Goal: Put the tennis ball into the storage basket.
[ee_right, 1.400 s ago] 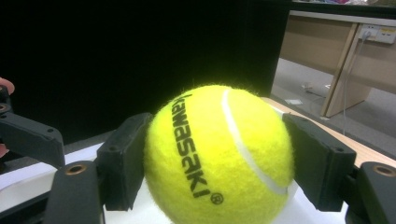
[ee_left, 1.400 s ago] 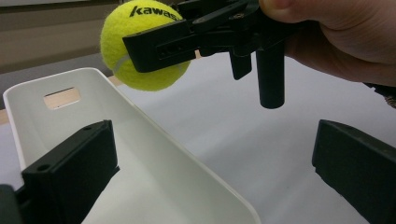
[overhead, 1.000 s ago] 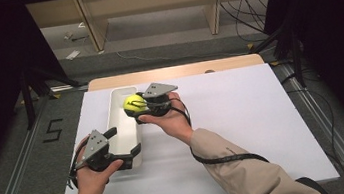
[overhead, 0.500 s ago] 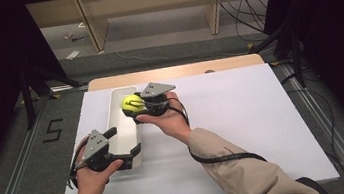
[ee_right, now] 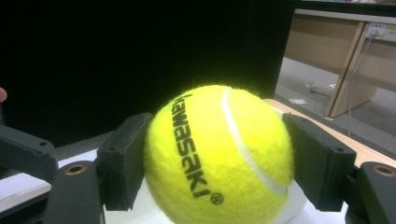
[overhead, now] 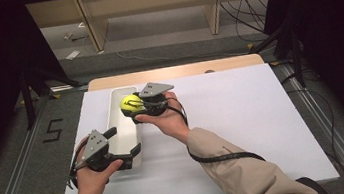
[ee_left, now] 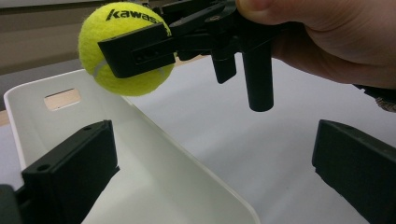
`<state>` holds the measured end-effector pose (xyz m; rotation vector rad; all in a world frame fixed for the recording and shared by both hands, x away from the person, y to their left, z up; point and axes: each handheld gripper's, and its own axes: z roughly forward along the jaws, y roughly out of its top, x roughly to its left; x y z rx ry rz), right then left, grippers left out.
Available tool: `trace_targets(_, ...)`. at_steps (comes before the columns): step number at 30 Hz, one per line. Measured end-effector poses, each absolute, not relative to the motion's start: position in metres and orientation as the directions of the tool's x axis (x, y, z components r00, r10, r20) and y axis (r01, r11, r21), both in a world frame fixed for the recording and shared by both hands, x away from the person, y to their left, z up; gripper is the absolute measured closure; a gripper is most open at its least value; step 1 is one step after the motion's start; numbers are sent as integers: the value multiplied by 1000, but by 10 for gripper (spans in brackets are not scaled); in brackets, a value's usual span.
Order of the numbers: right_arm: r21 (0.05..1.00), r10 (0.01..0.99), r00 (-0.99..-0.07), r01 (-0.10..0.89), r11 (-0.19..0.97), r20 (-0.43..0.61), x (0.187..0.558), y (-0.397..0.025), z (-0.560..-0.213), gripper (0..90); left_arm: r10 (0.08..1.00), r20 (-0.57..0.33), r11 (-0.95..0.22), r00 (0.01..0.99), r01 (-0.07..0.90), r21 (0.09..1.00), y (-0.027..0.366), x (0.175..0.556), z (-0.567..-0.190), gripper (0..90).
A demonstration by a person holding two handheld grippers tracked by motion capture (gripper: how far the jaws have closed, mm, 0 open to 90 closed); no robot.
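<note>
Ball [overhead: 131, 104] clamped in my right gripper [overhead: 136, 107] above bin [overhead: 120, 134]; left gripper [overhead: 125, 146], jaws apart, straddles bin wall; I'd lower before releasing

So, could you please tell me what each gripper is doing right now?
Left gripper: open, straddling the white plastic bin's wall.
Right gripper: shut on the yellow felt tennis ball.

"Kawasaki" on the yellow tennis ball [ee_right: 217, 156]; "5" on the floor [overhead: 52, 131].

Yellow tennis ball [ee_left: 122, 51] clamped in right gripper [ee_left: 140, 51], above white tray [ee_left: 154, 154], left gripper [ee_left: 210, 163] jaws apart
</note>
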<state>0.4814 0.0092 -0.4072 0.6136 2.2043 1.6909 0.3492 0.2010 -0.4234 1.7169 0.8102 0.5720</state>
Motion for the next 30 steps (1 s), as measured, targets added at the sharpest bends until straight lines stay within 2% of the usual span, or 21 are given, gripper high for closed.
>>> trace_targets(30, 962, 488, -873, 153, 227, 24, 482, 18, -409, 278, 759, -23, -168, 650, 230, 959, 201, 350, -423, 0)
